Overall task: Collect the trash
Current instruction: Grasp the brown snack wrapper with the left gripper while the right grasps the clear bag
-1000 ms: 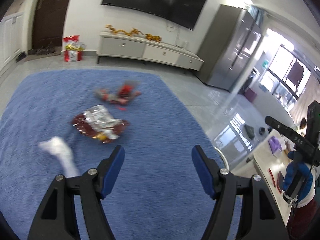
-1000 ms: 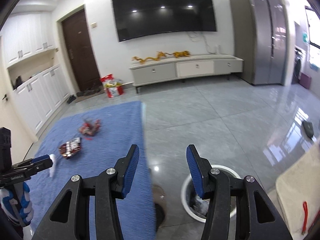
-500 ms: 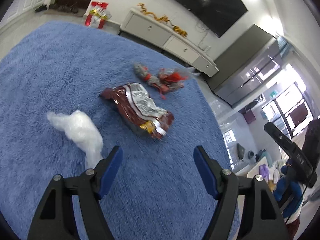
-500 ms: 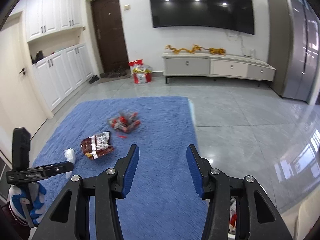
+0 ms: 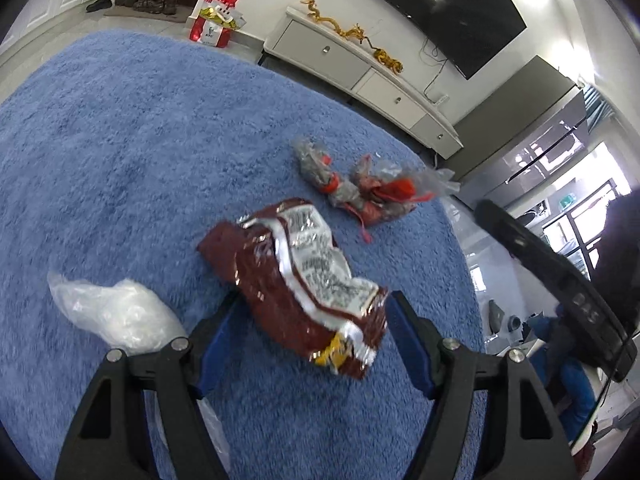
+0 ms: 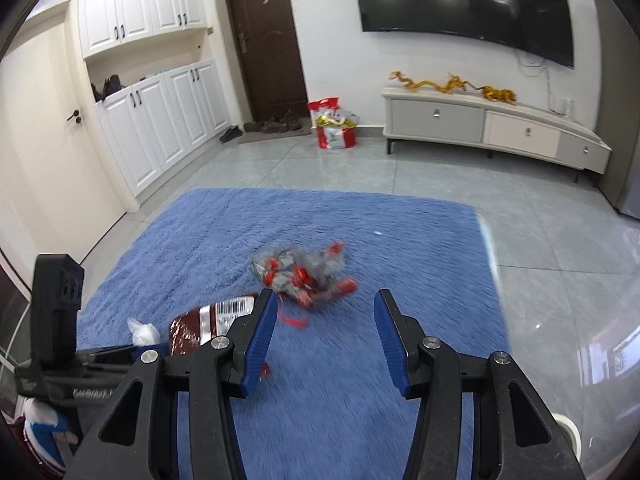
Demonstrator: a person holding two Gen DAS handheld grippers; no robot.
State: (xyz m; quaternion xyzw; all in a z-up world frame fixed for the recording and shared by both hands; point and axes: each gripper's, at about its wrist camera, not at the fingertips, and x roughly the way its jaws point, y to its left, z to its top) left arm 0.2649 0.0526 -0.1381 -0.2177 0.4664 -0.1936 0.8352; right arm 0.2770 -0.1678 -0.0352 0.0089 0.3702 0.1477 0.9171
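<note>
Three pieces of trash lie on a blue rug (image 5: 120, 152). A crumpled dark red and silver snack bag (image 5: 296, 276) lies between the open jaws of my left gripper (image 5: 312, 312). A white plastic wad (image 5: 116, 312) lies just left of that gripper. A clear and red wrapper bundle (image 5: 360, 188) lies farther off. In the right wrist view my right gripper (image 6: 324, 316) is open and empty, just short of the wrapper bundle (image 6: 304, 272). The snack bag (image 6: 208, 324) and the white wad (image 6: 144, 332) show at its left.
A white bin rim (image 6: 568, 432) shows at the lower right on the grey tile floor (image 6: 560, 264). A low TV cabinet (image 6: 492, 128), a red bag (image 6: 334, 124), white cupboards (image 6: 160, 120) and a dark door (image 6: 268, 40) line the walls.
My left gripper has moved forward and down, so the snack bag now lies between its jaws. My right gripper has swung left from the bin toward the rug and the wrapper bundle.
</note>
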